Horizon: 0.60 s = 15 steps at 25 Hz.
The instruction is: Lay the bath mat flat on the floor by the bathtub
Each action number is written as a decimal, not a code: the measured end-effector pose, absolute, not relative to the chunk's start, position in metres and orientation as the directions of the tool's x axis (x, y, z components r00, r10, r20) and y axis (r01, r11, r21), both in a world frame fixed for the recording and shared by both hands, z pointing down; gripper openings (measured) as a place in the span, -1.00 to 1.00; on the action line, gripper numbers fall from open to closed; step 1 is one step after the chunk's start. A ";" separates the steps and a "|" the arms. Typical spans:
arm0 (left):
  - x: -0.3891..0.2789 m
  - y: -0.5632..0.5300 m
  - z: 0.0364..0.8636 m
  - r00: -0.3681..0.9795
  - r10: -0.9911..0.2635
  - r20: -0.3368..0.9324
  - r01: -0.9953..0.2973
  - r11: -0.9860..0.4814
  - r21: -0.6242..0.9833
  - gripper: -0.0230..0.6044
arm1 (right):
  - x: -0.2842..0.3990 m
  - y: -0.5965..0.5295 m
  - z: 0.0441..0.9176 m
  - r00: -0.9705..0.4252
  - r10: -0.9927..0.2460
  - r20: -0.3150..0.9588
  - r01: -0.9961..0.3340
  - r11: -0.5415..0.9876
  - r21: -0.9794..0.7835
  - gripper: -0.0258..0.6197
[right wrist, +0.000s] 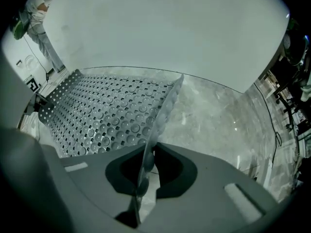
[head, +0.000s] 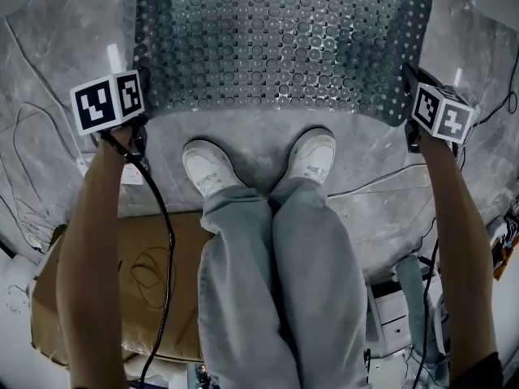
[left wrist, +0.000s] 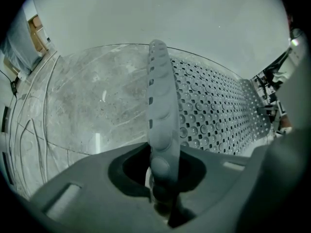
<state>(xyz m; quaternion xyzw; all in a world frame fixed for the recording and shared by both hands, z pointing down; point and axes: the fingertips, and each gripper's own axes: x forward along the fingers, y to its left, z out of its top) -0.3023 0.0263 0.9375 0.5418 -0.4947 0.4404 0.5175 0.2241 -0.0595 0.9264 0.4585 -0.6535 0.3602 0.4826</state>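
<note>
Two tools: one gripper in each hand, one at each short end of the bath mat [head: 276, 47].
Left side: the left gripper [left wrist: 160, 198] has its jaws almost together. They pinch the left end of the mat, which stands up thin between them.
Right side: the right gripper [right wrist: 138, 198] has its jaws nearly closed too. They pinch the right end, and that end leans a little as it rises.
Where the mat is: on the gray stone floor [head: 243, 132], just ahead of the white shoes [head: 207, 167], with a strip of bare floor between.
Shape now: the middle looks to be down on the floor. Both short ends curl up where the jaws hold them.
Why held this way: I think a grip on each end keeps the mat pulled out wide. That way it can go down smooth, with no folds.
Long way: the mat runs side to side, from one gripper to the other.
Which way it lies: its long side follows the white wall [left wrist: 170, 18] past the floor. I think that wall is the tub.
Still to do: I think both ends must be lowered and let go.
</note>
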 end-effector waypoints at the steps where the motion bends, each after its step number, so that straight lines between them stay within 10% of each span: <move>1: -0.305 0.026 0.939 0.117 -0.085 0.990 -0.993 0.021 0.119 -0.71 | 0.226 -0.060 0.929 -0.106 -0.251 0.962 -0.946 0.325 -0.019 -0.84; 15: -0.342 0.035 0.941 0.105 -0.125 0.987 -0.989 0.091 0.117 -0.13 | 0.241 -0.052 0.959 -0.021 -0.138 0.990 -0.917 0.398 0.036 -0.82</move>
